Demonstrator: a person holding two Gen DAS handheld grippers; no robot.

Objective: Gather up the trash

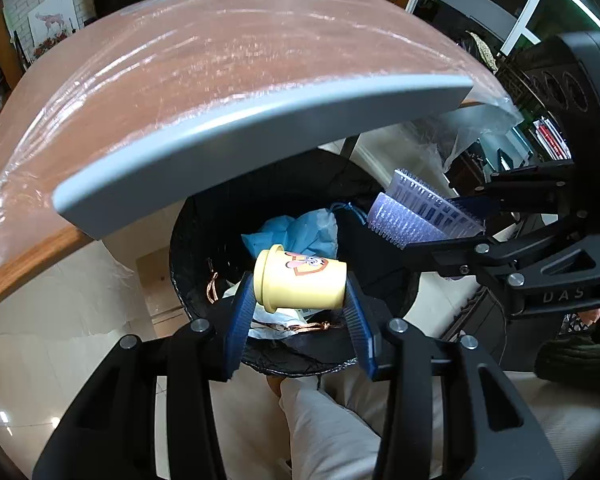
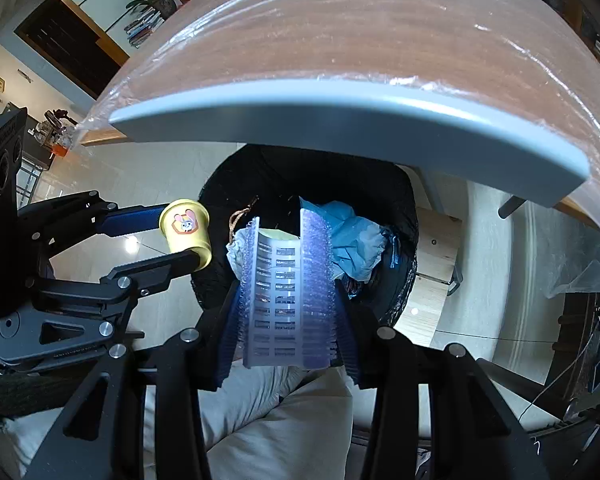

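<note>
My left gripper (image 1: 300,284) is shut on a small yellow cup (image 1: 300,282) with a rabbit sticker, held sideways over the black trash bin (image 1: 192,240). The cup also shows in the right wrist view (image 2: 186,232), at the bin's left rim. My right gripper (image 2: 286,292) is shut on a pale purple spiky plastic roller (image 2: 288,284), held over the bin (image 2: 400,216). The roller also shows in the left wrist view (image 1: 416,212). Crumpled blue plastic (image 1: 296,228) and white paper lie inside the bin.
The bin stands on the floor under the edge of a wooden table (image 1: 220,80) covered in clear plastic film, with a grey board (image 1: 260,136) on its near edge. The person's light trousers (image 1: 332,432) are below. A wooden stool (image 2: 436,272) stands right of the bin.
</note>
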